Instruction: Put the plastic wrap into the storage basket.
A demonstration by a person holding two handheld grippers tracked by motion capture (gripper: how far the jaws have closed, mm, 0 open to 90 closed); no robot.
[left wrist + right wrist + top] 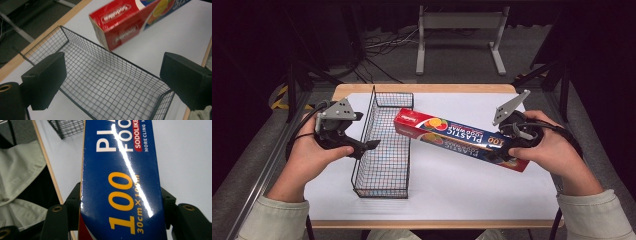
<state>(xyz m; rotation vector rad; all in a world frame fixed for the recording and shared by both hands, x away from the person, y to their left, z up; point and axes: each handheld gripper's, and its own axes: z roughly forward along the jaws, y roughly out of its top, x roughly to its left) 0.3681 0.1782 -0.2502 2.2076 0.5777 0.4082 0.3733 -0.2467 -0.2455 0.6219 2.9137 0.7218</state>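
A long plastic wrap box point(452, 135), blue with a red end, hangs tilted above the table. My right gripper point(508, 154) is shut on its blue end, the pads pressing both long sides point(121, 200). The red end point(120, 22) reaches over the right wall of a black wire basket point(382, 170). That basket stands empty on the white table top. My left gripper point(366, 146) is open at the basket's left wall, its jaws wide apart point(115, 77) above the basket floor point(82, 50), with nothing between them.
The white sheet point(462, 185) covers a table with a wooden edge point(422, 88). Beyond the far edge lie a grey floor, cables and a metal stand point(459, 30). Dark frame legs stand at both sides of the table.
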